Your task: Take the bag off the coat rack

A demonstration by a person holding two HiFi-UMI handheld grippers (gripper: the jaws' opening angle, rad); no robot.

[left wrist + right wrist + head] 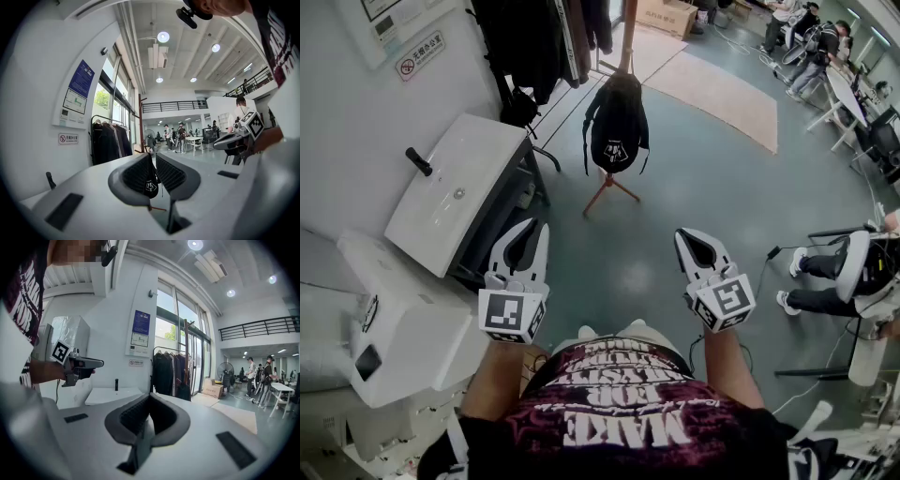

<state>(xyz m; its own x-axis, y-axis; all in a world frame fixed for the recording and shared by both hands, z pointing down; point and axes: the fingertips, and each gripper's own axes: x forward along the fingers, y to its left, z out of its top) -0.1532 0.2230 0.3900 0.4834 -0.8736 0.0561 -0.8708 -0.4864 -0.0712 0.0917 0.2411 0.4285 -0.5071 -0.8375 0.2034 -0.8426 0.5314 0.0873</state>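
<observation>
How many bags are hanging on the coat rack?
1: a black backpack hangs from the wooden coat rack straight ahead. The coats to its left may hide others.

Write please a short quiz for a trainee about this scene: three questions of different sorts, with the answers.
1. True or false: the right tool holds the black bag.
2. What does the bag hang on? A) wooden coat rack B) chair C) door handle
3. Which tool has its jaws pressed together?
Key: 1 false; 2 A; 3 the right tool, while the left tool shows a narrow gap.
</observation>
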